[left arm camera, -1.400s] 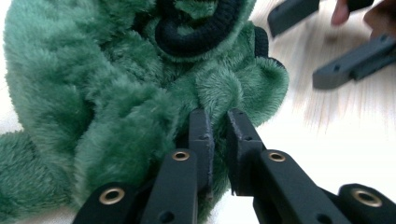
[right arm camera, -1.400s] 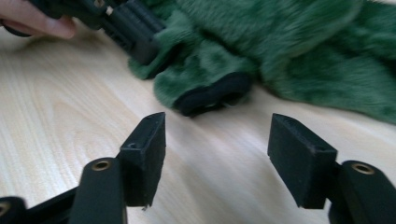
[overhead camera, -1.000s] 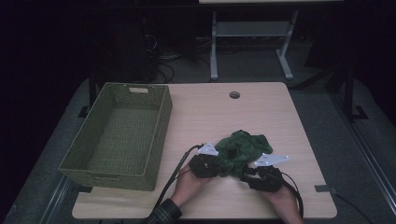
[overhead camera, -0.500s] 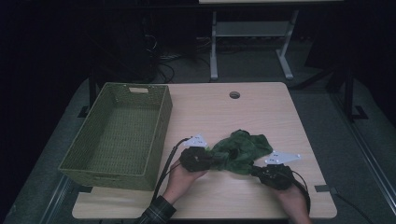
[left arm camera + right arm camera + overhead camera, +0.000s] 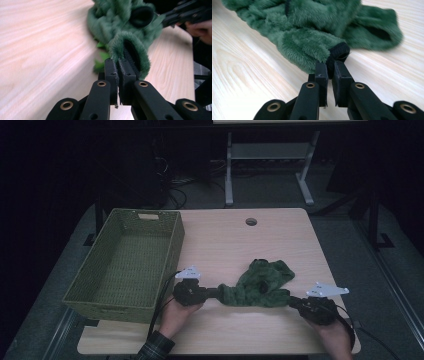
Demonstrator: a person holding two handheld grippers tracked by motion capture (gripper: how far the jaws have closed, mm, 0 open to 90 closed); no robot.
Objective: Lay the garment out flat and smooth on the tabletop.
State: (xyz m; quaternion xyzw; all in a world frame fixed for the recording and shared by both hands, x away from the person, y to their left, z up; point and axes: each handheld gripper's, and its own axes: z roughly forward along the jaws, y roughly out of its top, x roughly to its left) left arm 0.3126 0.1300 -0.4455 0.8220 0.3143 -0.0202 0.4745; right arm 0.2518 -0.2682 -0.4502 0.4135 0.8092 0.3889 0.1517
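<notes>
You've got a fuzzy dark-green garment [image 5: 262,282] with black trim, a woven olive-green basket [image 5: 125,262], and a pale wood-grain surface [image 5: 225,240]

High view overlooks table [image 5: 225,245]; both gripper views closely share it.

a green woven basket [image 5: 127,265] sits on the left of the pale wooden counter [image 5: 225,245]; a round hole [image 5: 251,222] near its far edge.
</notes>
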